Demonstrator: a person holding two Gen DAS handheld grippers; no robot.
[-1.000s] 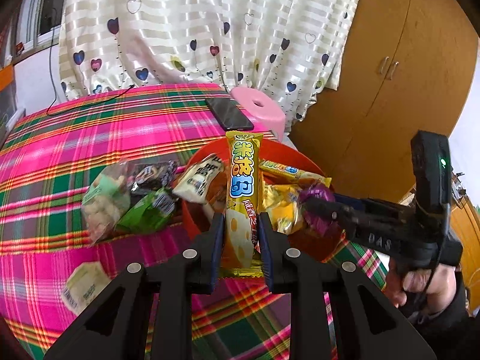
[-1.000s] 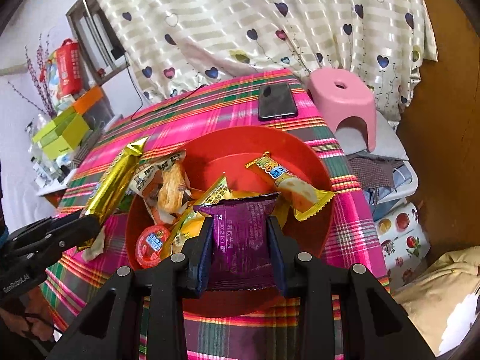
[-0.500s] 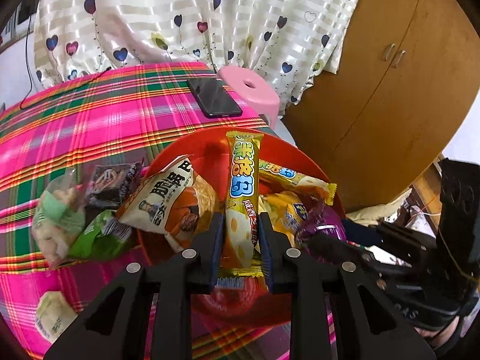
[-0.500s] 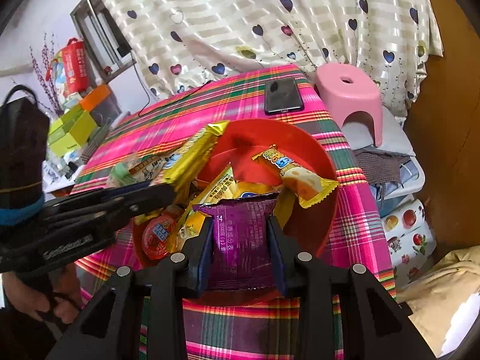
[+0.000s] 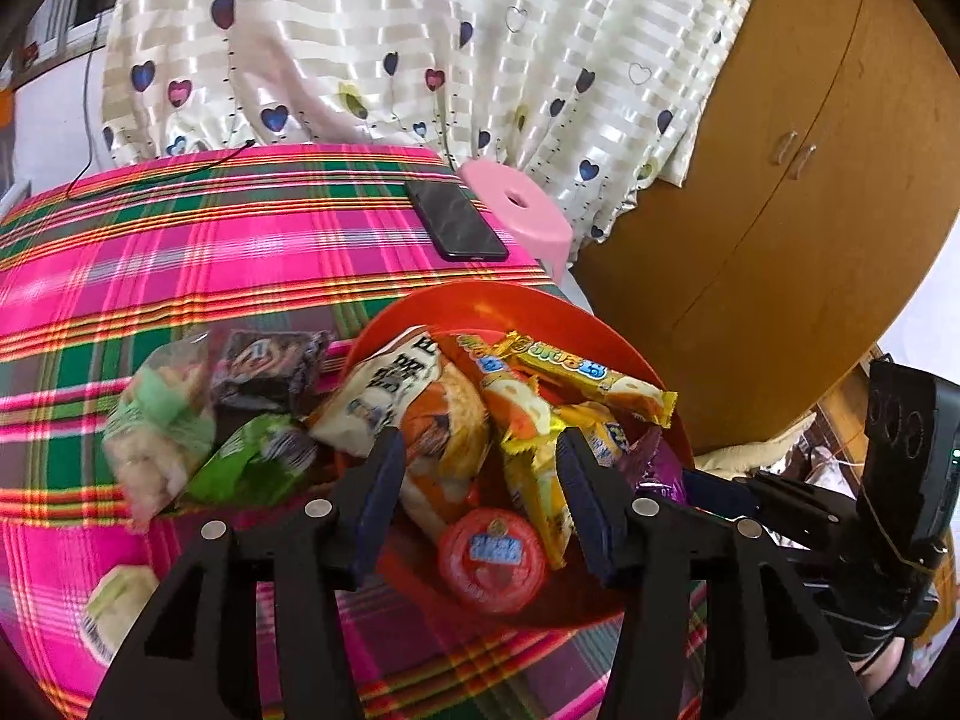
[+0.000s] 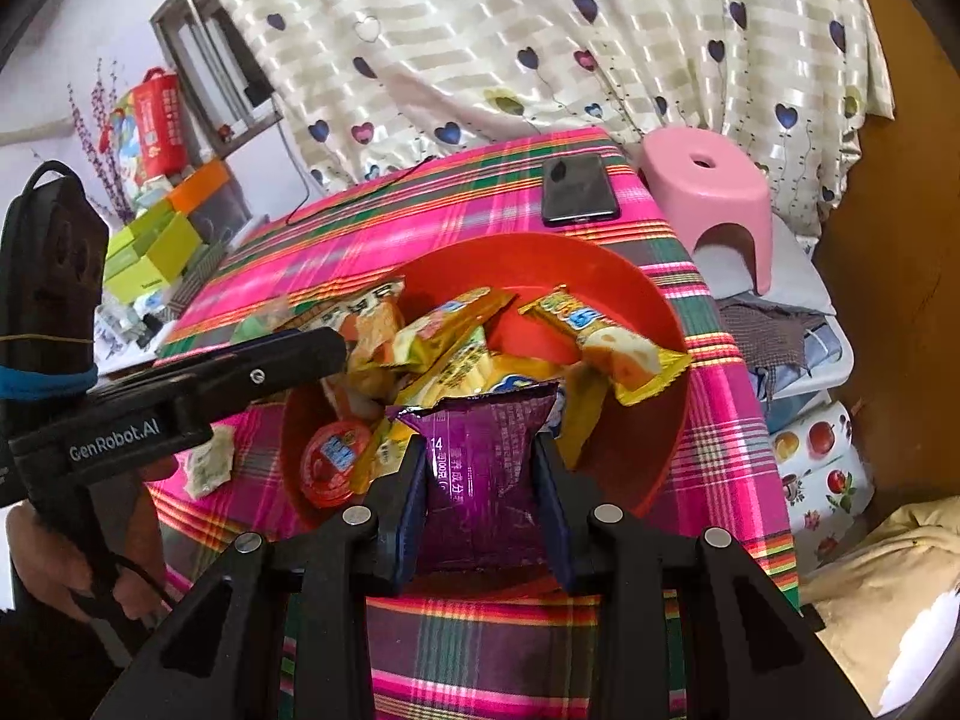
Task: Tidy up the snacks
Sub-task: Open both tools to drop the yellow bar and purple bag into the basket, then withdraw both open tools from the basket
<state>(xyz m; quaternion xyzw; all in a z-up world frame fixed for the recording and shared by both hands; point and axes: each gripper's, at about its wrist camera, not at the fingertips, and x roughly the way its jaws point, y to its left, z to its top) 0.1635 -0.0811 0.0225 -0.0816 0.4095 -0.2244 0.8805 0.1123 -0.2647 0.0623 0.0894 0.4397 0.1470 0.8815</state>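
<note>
Snacks pile in round red plastic bowl; our left gripper, jaws just opened wide, probably dropped its bar there. Right gripper clamps crinkly purple foil packet above the rim, next in.

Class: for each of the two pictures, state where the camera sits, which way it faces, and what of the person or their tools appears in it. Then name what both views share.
Left wrist view: sits on the left claw, looking forward and down over the red bowl; its open fingers frame the snacks, and the right claw enters from the right.
Right wrist view: sits on the right claw, shut on the purple packet, above the bowl; the left claw and a hand show at left.
Shared: bowl, phone, pink stool, plaid cloth.
</note>
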